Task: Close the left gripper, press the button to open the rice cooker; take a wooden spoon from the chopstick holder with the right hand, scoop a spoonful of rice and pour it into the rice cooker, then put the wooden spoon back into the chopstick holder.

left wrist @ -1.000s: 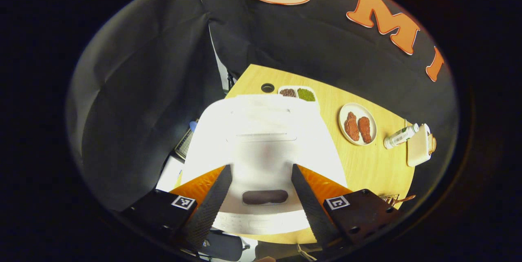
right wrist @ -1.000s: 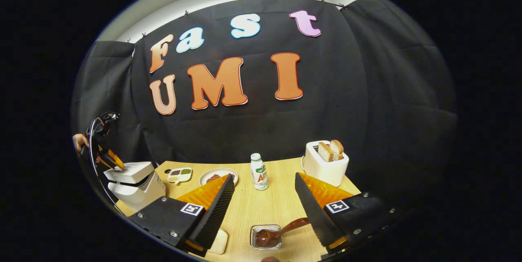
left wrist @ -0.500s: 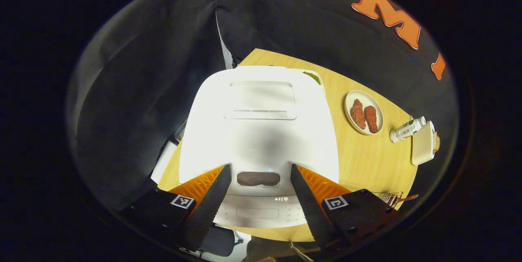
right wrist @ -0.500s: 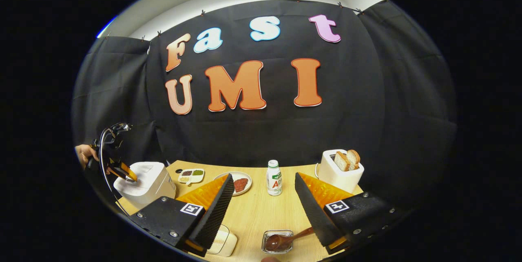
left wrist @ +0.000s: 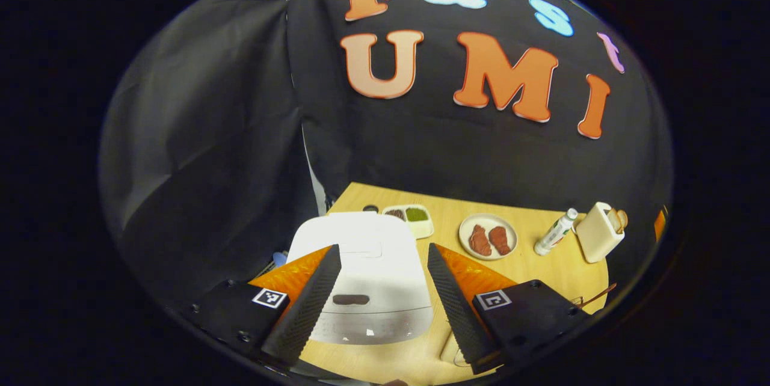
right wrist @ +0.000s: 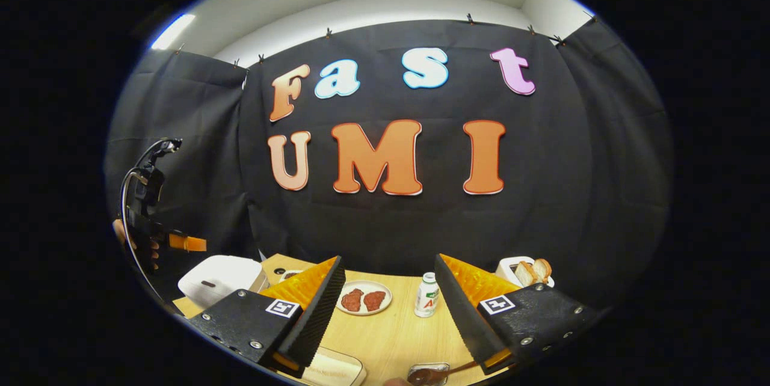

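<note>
- Left gripper view: my left gripper (left wrist: 379,296) has its fingers spread apart, nothing between them, hanging above the rice cooker (left wrist: 361,266)
- Rice cooker is white, lid down, dark oval button (left wrist: 351,300) on its front edge, seen in the gap between my fingers
- It sits at the left end of the wooden table (left wrist: 529,272)
- Behind it a small divided tray (left wrist: 412,217) with dark and green fillings, then a plate (left wrist: 488,236) with two reddish pieces, a tilted-looking bottle (left wrist: 554,232), and a toaster (left wrist: 598,231) at far right
- A thin brown handle, probably the wooden spoon (left wrist: 595,297), pokes out at the right table edge; holder too hidden to tell
- Right gripper view: my right gripper (right wrist: 391,302) is also wide apart and empty, above the table
- Wooden spoon bowl lies in the chopstick holder (right wrist: 428,369) at the bottom edge, just beside my right finger, handle running toward it; contact unclear
- Rice cooker at far left, closed
- My left gripper and the hand (right wrist: 135,242) holding it hover above the cooker, clear of it
- Plate, bottle and toaster with bread stand in a row farther back
</note>
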